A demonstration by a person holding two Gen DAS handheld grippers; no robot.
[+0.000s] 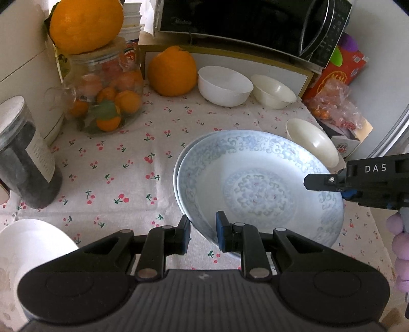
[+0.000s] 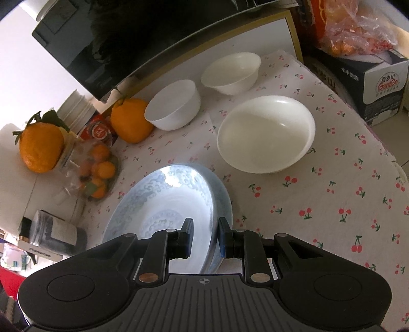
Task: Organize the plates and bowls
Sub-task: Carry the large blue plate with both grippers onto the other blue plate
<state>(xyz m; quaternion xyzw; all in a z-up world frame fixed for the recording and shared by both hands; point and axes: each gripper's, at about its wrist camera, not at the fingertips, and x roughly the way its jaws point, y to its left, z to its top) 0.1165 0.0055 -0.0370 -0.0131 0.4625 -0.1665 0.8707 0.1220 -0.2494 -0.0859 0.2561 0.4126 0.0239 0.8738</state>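
Two stacked plates [image 1: 258, 178] with a pale blue floral pattern are over the cherry-print tablecloth [image 1: 127, 158]. My left gripper [image 1: 203, 235] is shut on the near rim of the stack. My right gripper [image 2: 204, 236] is shut on the rim of the plates [image 2: 166, 204] at the opposite side. One of its fingers [image 1: 317, 181] shows in the left wrist view, lying over the plate's right edge. A white bowl [image 1: 225, 85] and a cream bowl [image 1: 273, 92] stand at the back. A wider cream bowl [image 2: 265, 132] sits just beyond the plates.
A glass jar of small oranges [image 1: 104, 102] with a big orange on its lid, a loose orange [image 1: 172, 71] and a dark jar [image 1: 23, 158] stand at the left. A black microwave [image 1: 242, 23] lines the back. Boxes and a snack bag [image 1: 334, 104] crowd the right.
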